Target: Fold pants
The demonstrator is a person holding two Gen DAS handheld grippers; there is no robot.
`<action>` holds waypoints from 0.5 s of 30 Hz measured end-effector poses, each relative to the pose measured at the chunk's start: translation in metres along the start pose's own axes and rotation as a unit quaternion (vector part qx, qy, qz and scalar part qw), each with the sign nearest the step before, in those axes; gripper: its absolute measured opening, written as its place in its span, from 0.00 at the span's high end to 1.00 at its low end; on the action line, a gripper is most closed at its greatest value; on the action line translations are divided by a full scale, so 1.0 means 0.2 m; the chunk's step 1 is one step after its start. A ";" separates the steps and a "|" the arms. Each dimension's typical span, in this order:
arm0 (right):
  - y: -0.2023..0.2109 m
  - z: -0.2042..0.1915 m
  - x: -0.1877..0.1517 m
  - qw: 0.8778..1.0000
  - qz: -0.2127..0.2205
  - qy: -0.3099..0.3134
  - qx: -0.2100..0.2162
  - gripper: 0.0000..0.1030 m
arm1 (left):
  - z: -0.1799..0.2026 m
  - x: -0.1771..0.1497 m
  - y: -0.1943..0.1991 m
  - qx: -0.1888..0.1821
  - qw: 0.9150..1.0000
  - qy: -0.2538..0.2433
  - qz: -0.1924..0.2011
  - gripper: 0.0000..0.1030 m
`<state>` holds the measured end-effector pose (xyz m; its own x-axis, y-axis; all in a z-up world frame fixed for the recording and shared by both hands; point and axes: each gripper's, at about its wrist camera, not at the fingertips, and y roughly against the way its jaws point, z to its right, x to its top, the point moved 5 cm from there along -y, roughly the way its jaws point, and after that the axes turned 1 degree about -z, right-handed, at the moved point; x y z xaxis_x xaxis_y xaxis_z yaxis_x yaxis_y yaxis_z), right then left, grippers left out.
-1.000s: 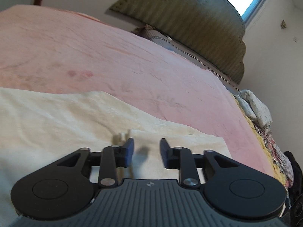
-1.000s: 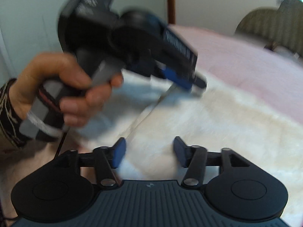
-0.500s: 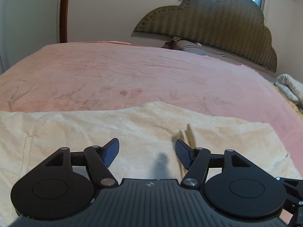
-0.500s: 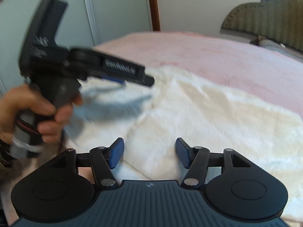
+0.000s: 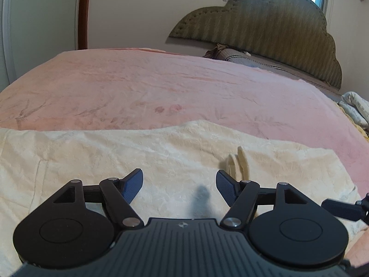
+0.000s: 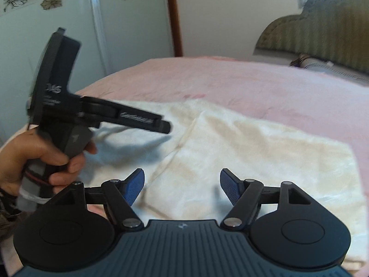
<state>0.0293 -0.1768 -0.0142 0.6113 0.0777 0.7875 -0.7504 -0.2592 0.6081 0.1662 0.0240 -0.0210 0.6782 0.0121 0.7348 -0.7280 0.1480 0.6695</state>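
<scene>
Both jaws of the left gripper [image 5: 179,188] are opening, nothing between them, over cream pants [image 5: 115,157] spread on the pink bed [image 5: 161,87]; a drawstring [image 5: 239,161] lies at one o'clock, and the pants' edges are cut off. From the right wrist, the right gripper [image 6: 182,188] likewise is opening, empty, above the pants' folded layer, while the hand [image 6: 34,159] at nine o'clock aims the blurred left gripper over them.

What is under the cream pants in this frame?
The cream pants lie flat on a pink blanket covering the bed. It shows on the far side and beyond their end; whatever is directly beneath the fabric is hidden.
</scene>
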 end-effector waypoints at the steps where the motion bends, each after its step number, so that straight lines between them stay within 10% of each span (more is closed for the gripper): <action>1: -0.01 0.01 0.01 1.000 0.003 0.007 -0.021 0.30 | 0.00 0.00 0.00 -0.001 1.000 -0.001 0.000 0.30; 6: -0.09 0.09 0.08 0.996 -0.015 0.034 -0.081 0.30 | 0.05 0.00 0.02 -0.012 1.000 -0.011 -0.003 0.30; 10: -0.10 0.13 0.10 0.992 -0.014 0.030 -0.119 0.01 | 0.10 -0.01 0.04 -0.030 0.999 -0.016 -0.003 0.27; 15: 0.03 0.14 0.02 0.982 0.020 0.049 -0.180 0.00 | 0.17 -0.03 0.07 -0.031 0.999 -0.038 0.012 0.16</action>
<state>0.0335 -0.2061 -0.0105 0.5662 0.1710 0.8063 -0.8240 0.0924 0.5590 0.1490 -0.0071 -0.0125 0.6489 -0.0578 0.7587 -0.7351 0.2097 0.6447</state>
